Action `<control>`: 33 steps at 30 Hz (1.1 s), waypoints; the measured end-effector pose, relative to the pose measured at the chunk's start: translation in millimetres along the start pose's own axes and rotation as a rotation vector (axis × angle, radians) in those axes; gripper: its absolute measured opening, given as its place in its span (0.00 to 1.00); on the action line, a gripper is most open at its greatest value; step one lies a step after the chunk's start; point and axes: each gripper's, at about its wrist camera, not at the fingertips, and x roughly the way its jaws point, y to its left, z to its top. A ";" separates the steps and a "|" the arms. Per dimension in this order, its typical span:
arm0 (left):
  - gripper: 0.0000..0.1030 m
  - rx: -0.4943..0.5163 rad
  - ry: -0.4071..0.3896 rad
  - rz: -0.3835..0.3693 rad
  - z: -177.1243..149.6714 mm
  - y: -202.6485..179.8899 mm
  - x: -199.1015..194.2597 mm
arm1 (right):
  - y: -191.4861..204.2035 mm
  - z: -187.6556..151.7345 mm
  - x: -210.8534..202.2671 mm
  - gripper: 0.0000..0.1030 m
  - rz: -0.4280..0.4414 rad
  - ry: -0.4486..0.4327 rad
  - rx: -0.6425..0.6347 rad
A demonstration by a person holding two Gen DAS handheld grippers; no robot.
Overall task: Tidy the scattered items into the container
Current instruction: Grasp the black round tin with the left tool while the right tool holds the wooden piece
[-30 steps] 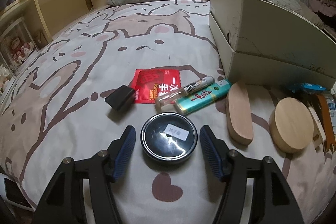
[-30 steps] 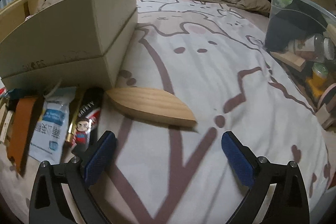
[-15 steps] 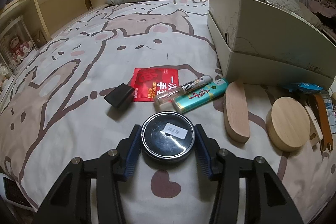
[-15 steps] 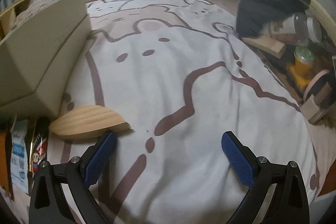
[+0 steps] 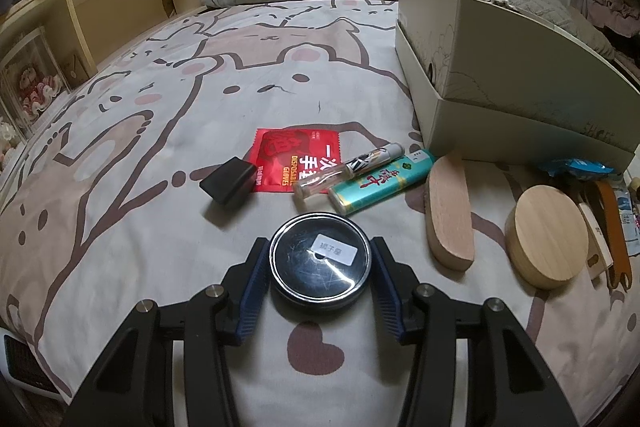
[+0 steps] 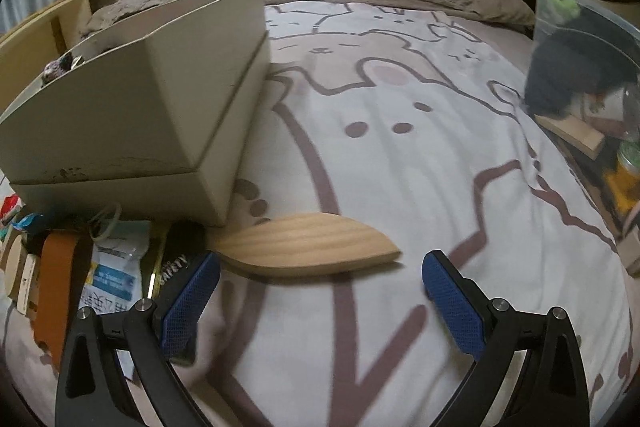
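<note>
A round black tin point(image 5: 319, 263) with a white label lies on the bear-print bedspread. My left gripper point(image 5: 319, 251) is shut on it, one blue pad against each side. Beyond it lie a black block point(image 5: 228, 179), a red glove packet point(image 5: 296, 159), a glass vial point(image 5: 348, 169), a green lighter point(image 5: 380, 183), a wooden oval point(image 5: 448, 215) and a round wooden lid point(image 5: 548, 235). The cream cardboard box point(image 5: 500, 67) stands behind them. My right gripper point(image 6: 322, 261) is open over the bedspread, with a leaf-shaped wooden piece point(image 6: 312, 243) just past its fingertips.
By the cream box point(image 6: 140, 107) lie an orange strap point(image 6: 54, 287), a blue-white packet point(image 6: 116, 267) and a black tube point(image 6: 176, 263). A clear plastic bin point(image 6: 580, 39) holding several things stands at the right. A wooden shelf unit point(image 5: 100, 7) borders the bed on the left.
My left jaws have closed in onto the round tin. The right gripper swung away to the right, then came back left, so the wooden leaf again lies ahead of its open fingers.
</note>
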 end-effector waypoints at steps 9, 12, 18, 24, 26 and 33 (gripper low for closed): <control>0.48 -0.001 0.000 -0.001 -0.1 0.3 0.2 | 11.8 6.4 7.9 1.00 -0.034 0.000 -0.039; 0.48 -0.001 0.000 -0.001 -0.1 0.4 0.2 | 11.5 6.0 11.1 1.00 -0.039 0.012 -0.041; 0.48 -0.001 0.000 -0.001 -0.2 0.4 -0.1 | 11.8 5.7 11.9 1.00 -0.036 0.014 -0.057; 0.48 -0.001 0.000 -0.002 -0.2 1.0 -0.4 | 14.7 4.4 11.8 1.00 -0.052 0.007 -0.077; 0.48 -0.001 0.000 -0.003 -0.2 1.0 -0.4 | 14.9 3.5 10.7 1.00 -0.053 0.000 -0.077; 0.48 -0.002 0.000 0.003 -1.1 1.9 -1.3 | 9.3 -1.3 -2.7 1.00 -0.055 -0.041 -0.049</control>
